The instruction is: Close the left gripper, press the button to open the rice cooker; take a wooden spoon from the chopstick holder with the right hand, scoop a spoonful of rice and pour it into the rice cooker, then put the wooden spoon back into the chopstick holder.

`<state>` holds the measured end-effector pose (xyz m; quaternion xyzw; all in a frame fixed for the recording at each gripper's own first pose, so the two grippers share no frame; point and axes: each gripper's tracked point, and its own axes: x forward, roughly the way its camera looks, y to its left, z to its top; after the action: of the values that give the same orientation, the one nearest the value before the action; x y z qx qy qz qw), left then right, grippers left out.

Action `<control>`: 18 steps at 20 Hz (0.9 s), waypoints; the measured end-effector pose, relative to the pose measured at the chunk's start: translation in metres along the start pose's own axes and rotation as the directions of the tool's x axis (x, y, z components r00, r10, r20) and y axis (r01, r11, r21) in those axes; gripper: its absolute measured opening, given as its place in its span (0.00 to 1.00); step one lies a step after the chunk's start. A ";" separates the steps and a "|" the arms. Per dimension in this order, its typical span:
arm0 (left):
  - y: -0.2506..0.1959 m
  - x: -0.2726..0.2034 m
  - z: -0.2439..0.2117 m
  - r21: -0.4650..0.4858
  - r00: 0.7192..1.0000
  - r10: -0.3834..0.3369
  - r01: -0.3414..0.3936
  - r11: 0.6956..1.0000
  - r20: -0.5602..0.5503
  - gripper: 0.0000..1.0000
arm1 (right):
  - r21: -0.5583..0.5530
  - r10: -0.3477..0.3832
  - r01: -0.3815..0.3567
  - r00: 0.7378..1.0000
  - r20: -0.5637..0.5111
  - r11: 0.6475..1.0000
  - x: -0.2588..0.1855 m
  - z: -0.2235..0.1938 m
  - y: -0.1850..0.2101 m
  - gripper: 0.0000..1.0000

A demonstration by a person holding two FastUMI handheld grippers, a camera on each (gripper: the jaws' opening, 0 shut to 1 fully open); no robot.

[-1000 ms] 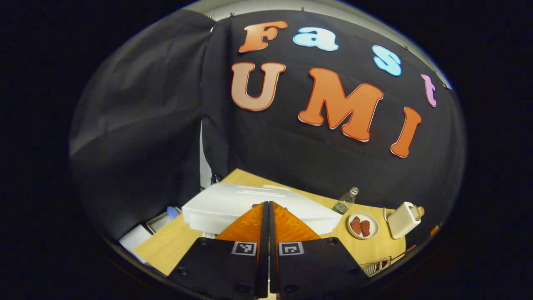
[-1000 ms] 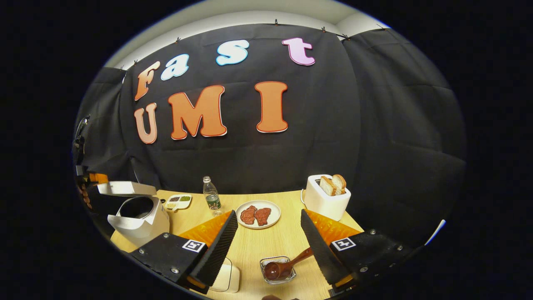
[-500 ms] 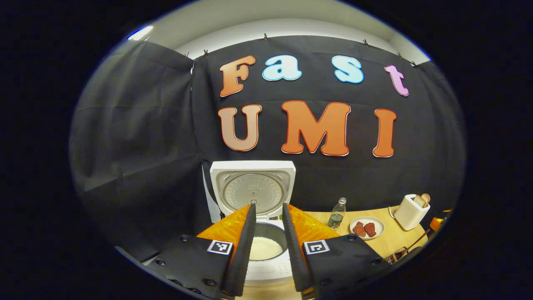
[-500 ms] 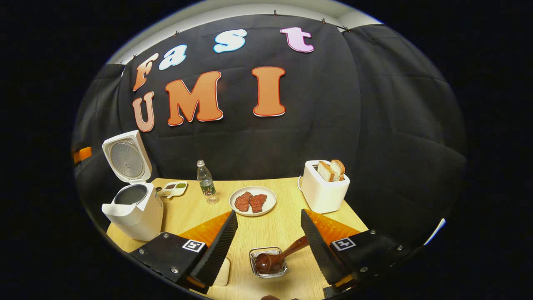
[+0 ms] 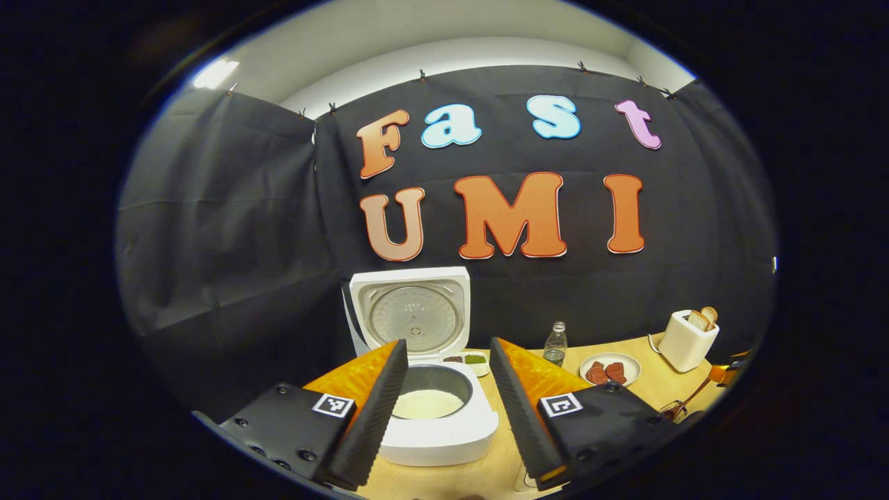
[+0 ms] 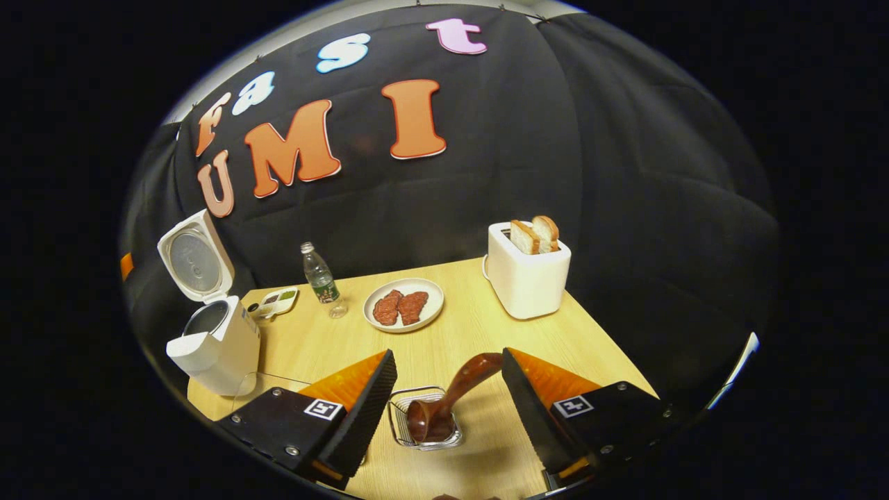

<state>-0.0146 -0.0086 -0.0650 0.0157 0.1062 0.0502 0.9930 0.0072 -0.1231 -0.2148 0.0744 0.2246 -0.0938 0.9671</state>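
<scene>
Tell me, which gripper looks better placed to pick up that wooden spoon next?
The right gripper, probably. It is open, and the wooden spoon in the chopstick holder sits between its fingers. The left gripper faces the open rice cooker instead.

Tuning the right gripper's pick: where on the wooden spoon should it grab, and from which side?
Grip the wooden spoon on its free upper handle, coming from above with the open right gripper straddling it. The bowl sits down in the wire chopstick holder; the handle leans up and out toward the toaster.
</scene>
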 end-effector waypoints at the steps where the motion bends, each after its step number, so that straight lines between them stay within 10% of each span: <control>1: -0.002 -0.003 -0.001 -0.005 1.000 0.004 -0.004 1.000 -0.005 0.89 | 0.017 -0.004 0.004 1.000 -0.012 1.000 0.004 -0.005 -0.005 0.95; 9: -0.007 -0.033 -0.004 0.022 0.999 0.036 -0.035 0.999 -0.032 1.00 | 0.176 0.054 -0.022 0.982 -0.182 0.984 0.039 -0.052 -0.004 0.88; 15: -0.011 -0.047 -0.010 0.037 0.997 0.053 -0.051 0.998 -0.047 0.97 | 0.278 0.114 -0.044 0.964 -0.240 0.960 0.054 -0.073 0.008 0.56; 18: -0.009 -0.052 -0.016 0.044 0.996 0.060 -0.058 0.997 -0.063 1.00 | 0.309 0.113 -0.032 0.962 -0.249 0.950 0.050 -0.076 0.011 0.19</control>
<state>-0.0677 -0.0226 -0.0698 0.0381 0.1386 0.0778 0.9865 0.0219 -0.1061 -0.3035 0.2417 0.3312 -0.0803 0.9085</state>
